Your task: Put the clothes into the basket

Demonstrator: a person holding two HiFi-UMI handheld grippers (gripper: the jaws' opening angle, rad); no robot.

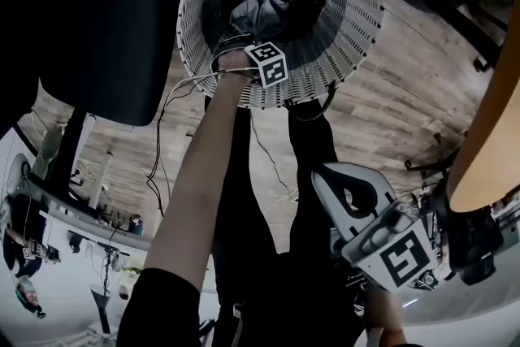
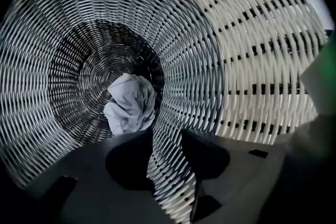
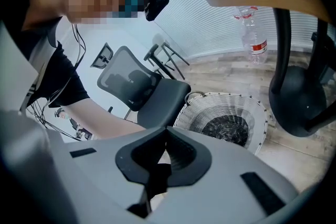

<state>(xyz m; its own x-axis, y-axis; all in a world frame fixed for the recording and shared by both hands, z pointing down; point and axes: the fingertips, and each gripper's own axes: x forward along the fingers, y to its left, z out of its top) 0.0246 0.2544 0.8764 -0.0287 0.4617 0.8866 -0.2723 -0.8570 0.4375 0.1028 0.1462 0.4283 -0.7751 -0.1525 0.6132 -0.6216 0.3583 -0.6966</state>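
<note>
1. The basket (image 1: pixel 361 28) stands mouth-up on the wood floor (image 1: pixel 406 93) at the person's feet. The left arm (image 1: pixel 203 175) reaches straight down into it, probably so the garment lands deep inside and not on the rim.
2. The cloth (image 2: pixel 129 104) is a pale, crumpled piece lying on the basket's woven bottom, at the edge of the dark centre. It is inside the basket and is the only clothing in view.
3. The left gripper (image 2: pixel 167 136) is down inside the basket, pointing steeply at the bottom along the wall. Its fingers are a little apart, and only wicker shows through the narrow gap, so nothing is pinched. The cloth lies just beyond the tips, clear of the pads, which reads as let go.
4. The right gripper (image 3: pixel 164 131) is held up and to the side, well apart from the basket and looking toward it across the floor. It is likely parked out of the left arm's way. Its fingers are closed tip to tip and empty.
5. Judgement: the drop looks done for this piece. Whether more clothes wait outside the views cannot be told.
</note>
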